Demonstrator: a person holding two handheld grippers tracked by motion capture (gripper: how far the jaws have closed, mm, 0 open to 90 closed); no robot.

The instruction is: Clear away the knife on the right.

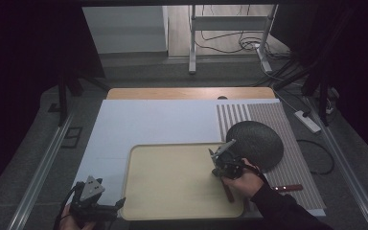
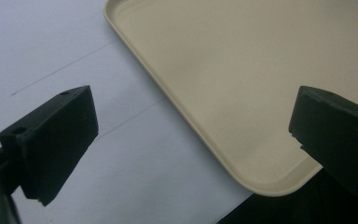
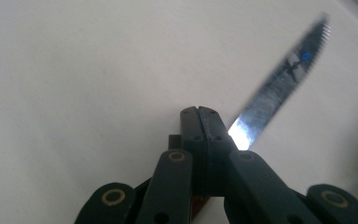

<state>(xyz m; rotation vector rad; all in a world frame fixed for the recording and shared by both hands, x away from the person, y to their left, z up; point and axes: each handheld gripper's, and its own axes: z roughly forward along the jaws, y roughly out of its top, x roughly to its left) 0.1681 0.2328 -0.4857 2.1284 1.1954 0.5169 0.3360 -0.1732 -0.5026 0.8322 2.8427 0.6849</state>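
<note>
Over the tray's (image 1: 172,191) right edge, the right tool (image 3: 199,112) clamps a serrated knife (image 3: 279,88), bare tray ahead. Left tool (image 2: 191,135) hangs wide open at the near-left corner.

I see the knife (image 3: 279,88), serrated steel blade with a reddish-brown handle, slanting toward the frame's upper right over the beige tray (image 3: 74,70).

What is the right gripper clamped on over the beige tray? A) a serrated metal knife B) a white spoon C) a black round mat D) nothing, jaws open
A: in the right gripper view the right gripper has its jaws pressed together on a serrated metal knife, whose blade sticks out over the beige tray.
</note>
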